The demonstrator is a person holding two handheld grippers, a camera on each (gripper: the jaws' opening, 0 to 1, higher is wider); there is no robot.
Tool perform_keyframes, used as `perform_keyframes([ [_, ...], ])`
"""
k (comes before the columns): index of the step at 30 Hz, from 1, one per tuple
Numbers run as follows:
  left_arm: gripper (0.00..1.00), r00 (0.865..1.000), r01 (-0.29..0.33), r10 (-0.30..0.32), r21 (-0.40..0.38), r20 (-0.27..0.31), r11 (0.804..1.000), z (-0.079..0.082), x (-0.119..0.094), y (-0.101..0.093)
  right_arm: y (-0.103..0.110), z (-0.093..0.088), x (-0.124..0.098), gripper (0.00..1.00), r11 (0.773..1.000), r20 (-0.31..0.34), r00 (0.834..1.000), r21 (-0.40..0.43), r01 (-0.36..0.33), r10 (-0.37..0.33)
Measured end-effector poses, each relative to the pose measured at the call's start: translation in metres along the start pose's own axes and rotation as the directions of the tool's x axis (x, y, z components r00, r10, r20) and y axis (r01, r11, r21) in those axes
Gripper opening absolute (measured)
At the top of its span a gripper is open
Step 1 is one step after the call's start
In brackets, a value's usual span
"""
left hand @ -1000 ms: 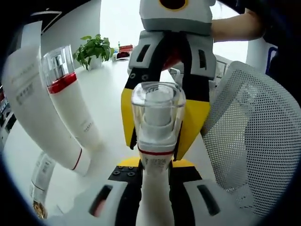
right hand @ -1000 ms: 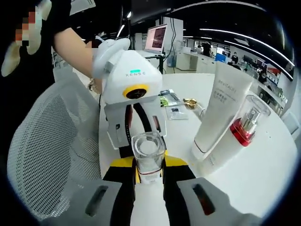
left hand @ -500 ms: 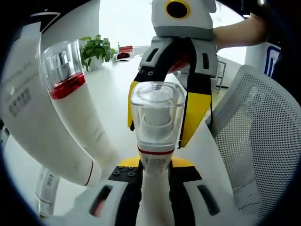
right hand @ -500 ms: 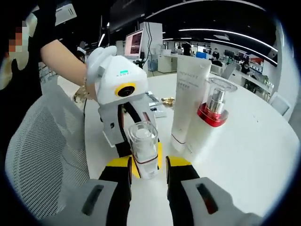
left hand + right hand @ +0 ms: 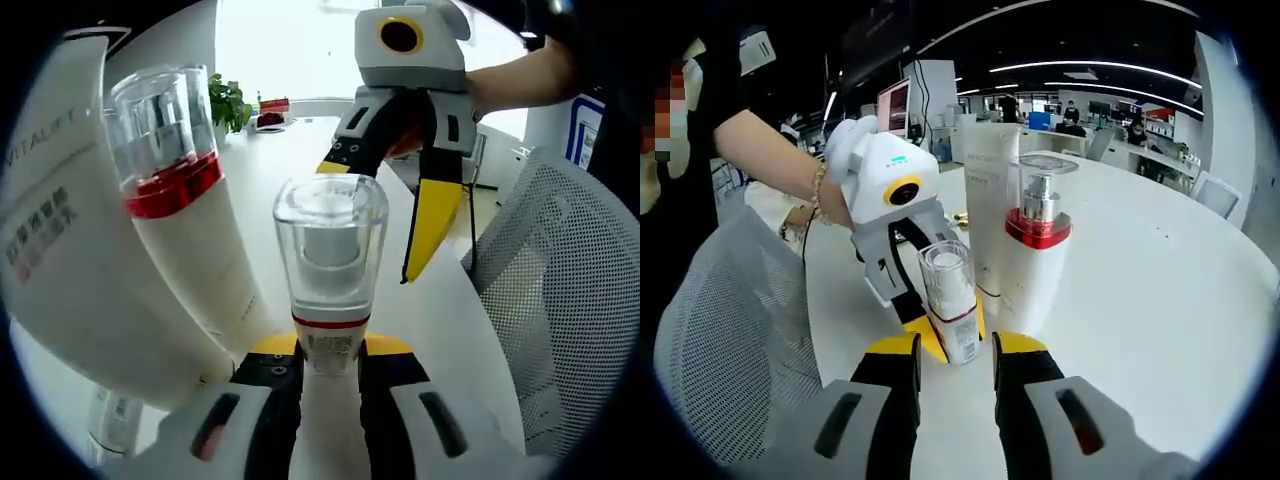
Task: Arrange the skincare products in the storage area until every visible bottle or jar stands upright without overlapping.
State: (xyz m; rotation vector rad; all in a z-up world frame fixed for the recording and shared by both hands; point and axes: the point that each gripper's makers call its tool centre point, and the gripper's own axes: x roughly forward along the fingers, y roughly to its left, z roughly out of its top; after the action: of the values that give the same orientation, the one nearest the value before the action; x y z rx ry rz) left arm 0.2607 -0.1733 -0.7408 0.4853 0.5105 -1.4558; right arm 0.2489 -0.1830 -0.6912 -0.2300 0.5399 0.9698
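A small white bottle with a clear cap and a thin red ring (image 5: 330,262) stands between my left gripper's (image 5: 330,346) yellow pads, which are shut on its lower body. In the right gripper view the same bottle (image 5: 948,300) is just beyond my right gripper (image 5: 955,344), whose jaws are open and off it. The right gripper (image 5: 385,195) hangs spread behind the bottle in the left gripper view. Beside it stand a pump bottle with a red band (image 5: 185,215) (image 5: 1033,255) and a tall white tube (image 5: 55,250) (image 5: 987,195), close together.
A white mesh chair back (image 5: 565,300) (image 5: 715,340) is close on one side. A person's forearm (image 5: 770,145) holds the left gripper. Another small bottle (image 5: 115,425) lies low at the left. A plant (image 5: 228,100) stands far back on the white table (image 5: 1140,290).
My right gripper has let go of the small bottle and drawn back from it. The left gripper has carried the bottle closer to the pump bottle and tube, more upright.
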Motion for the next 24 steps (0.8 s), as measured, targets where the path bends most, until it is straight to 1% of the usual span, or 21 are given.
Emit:
perform_keyframes([
  [6,0.2,1.0,-0.003,0.003,-0.004,0.003,1.0,-0.0009,0.0014,0.0037,-0.0032,0.0002,-0.0002,0.28,1.0,0.005,1.0,0.006,0.003,-0.003],
  [13,0.2,1.0,-0.001,0.001,-0.008,0.006,1.0,-0.0002,0.0039,0.0069,-0.0021,-0.0019,-0.0005,0.28,1.0,-0.001,1.0,0.011,0.002,-0.002],
  [20,0.2,1.0,0.002,-0.002,-0.033,0.008,0.999,-0.0025,0.0048,0.0079,-0.0026,-0.0031,-0.0021,0.28,1.0,-0.003,1.0,0.017,0.005,-0.005],
  [24,0.2,1.0,0.001,-0.001,-0.033,0.0,0.999,-0.0042,0.0043,0.0069,-0.0026,-0.0027,-0.0015,0.28,1.0,-0.003,1.0,0.016,0.005,-0.005],
])
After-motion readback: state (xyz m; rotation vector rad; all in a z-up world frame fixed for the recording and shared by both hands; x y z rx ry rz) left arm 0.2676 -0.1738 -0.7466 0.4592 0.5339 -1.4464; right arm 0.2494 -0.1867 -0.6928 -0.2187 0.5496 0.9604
